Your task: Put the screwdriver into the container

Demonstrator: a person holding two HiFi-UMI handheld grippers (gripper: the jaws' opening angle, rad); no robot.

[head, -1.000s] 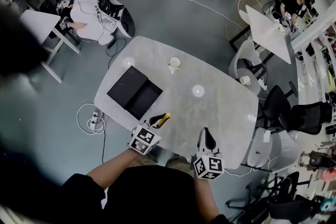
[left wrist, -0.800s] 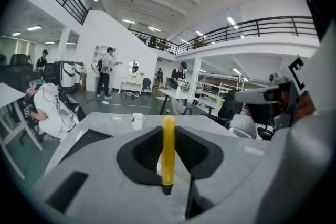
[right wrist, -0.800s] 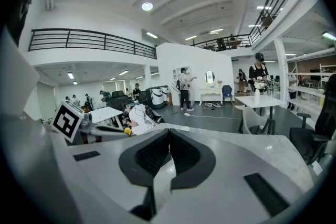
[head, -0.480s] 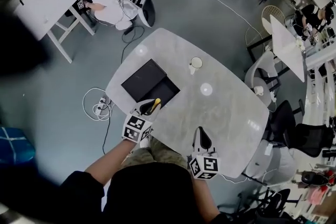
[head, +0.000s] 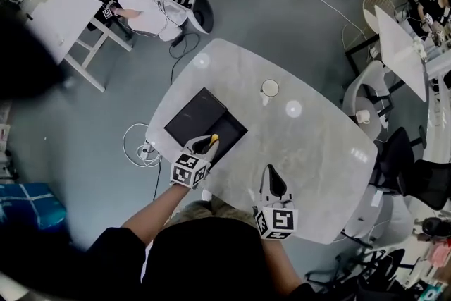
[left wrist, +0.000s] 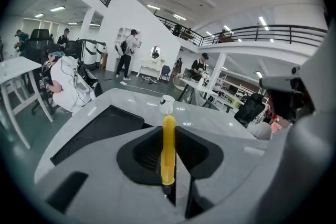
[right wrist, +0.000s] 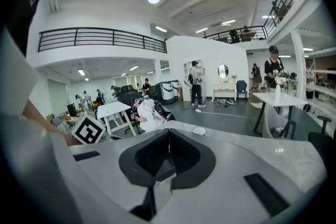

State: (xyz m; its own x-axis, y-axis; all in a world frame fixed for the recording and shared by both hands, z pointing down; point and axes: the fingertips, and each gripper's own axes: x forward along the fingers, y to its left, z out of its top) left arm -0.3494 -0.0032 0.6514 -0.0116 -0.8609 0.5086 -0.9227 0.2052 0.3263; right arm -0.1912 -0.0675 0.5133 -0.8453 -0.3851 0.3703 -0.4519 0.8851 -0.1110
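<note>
Yellow marks the handle of the screwdriver [left wrist: 168,147], which is clamped between the jaws of the left gripper [left wrist: 168,127]. The handle runs forward past the jaw tips, and a short dark stub shows at its near end. In the head view the left gripper [head: 206,144] hangs over the near edge of the black container [head: 192,118], so the screwdriver [head: 211,142] sits above that edge and is not inside it. The container lies open on the pale marbled tabletop [head: 317,151], toward its left side, and appears to be in two dark sections side by side. From the left gripper view the container [left wrist: 100,128] spreads out ahead and to the left of the jaws. A white cup [head: 270,88] stands further back on the tabletop, well apart from the container; in the left gripper view the cup [left wrist: 167,104] shows just beyond the tip of the handle.

The right gripper [head: 272,183] rests over the near part of the tabletop, well to the right of the container. The jaws of the right gripper [right wrist: 168,136] are pressed together with nothing between them
</note>
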